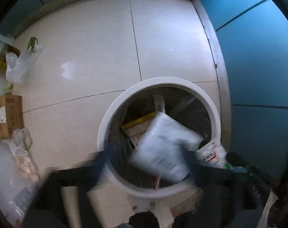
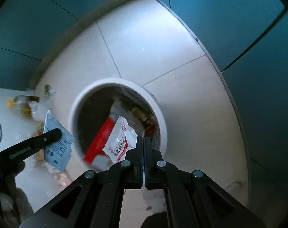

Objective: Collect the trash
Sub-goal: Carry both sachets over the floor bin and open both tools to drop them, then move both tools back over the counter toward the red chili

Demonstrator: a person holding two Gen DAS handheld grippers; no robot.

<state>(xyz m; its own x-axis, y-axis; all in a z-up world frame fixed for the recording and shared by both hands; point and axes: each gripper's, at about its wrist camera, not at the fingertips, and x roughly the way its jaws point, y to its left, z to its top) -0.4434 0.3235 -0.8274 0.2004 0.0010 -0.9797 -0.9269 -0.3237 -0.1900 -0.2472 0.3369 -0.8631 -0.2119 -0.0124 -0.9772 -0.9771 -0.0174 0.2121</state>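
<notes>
While the bin (image 2: pixel 117 121) sits by the wall to catch drops, a red/white packet (image 2: pixel 119 140) is pinched by the R gripper (image 2: pixel 144 142) over it, and a grey pouch (image 2: pixel 56 142) is clamped by the L gripper (image 2: pixel 54 134) beside its rim, w/ more litter (image 1: pixel 9 117) left on the floor (image 1: pixel 90 47).

The mouth of the white bin (image 2: pixel 164 121) lies open below me, but trash fills its near side: a red and white carton (image 2: pixel 100 140) and a cardboard box (image 1: pixel 138 127) lean inside. The far half of the opening looks free. My right gripper (image 2: pixel 144 142) hangs over the near rim, a white packet (image 2: pixel 121 138) pinched at its tips. My left gripper (image 1: pixel 144 163) holds a pale blue bag (image 2: pixel 57 142) beside the bin's left edge. Left of the bin, boxes (image 1: pixel 10 115) and plastic bags (image 1: pixel 16 66) crowd the floor (image 1: pixel 87 47). Beyond the bin the tiles lie bare up to the blue wall (image 2: pixel 229 9).
</notes>
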